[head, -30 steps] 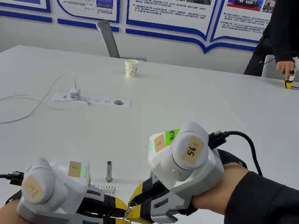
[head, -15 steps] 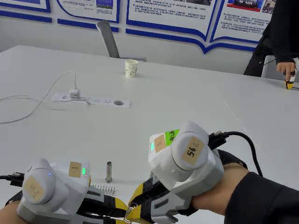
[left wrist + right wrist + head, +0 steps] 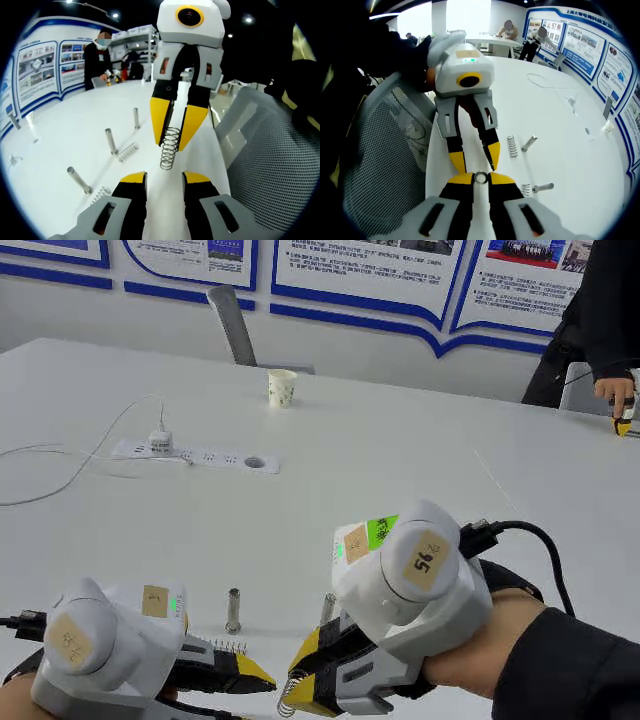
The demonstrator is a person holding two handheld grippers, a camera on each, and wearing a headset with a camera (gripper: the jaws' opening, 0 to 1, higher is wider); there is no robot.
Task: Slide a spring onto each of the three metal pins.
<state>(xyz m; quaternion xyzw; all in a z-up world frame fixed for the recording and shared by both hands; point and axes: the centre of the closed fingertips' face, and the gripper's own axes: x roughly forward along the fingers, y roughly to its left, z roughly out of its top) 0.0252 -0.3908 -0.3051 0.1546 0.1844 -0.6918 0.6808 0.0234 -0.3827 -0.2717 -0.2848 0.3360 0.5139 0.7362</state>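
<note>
On the table (image 3: pixel 75 115) stand three pins (image 3: pixel 110 141), two loose springs (image 3: pixel 128 151).

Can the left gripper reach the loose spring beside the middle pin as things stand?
Probably yes. The left gripper is open and empty, and the loose spring lies on bare table ahead, to one side. The right gripper, with a second spring in its jaws, hangs beside that path, not across it.
</note>
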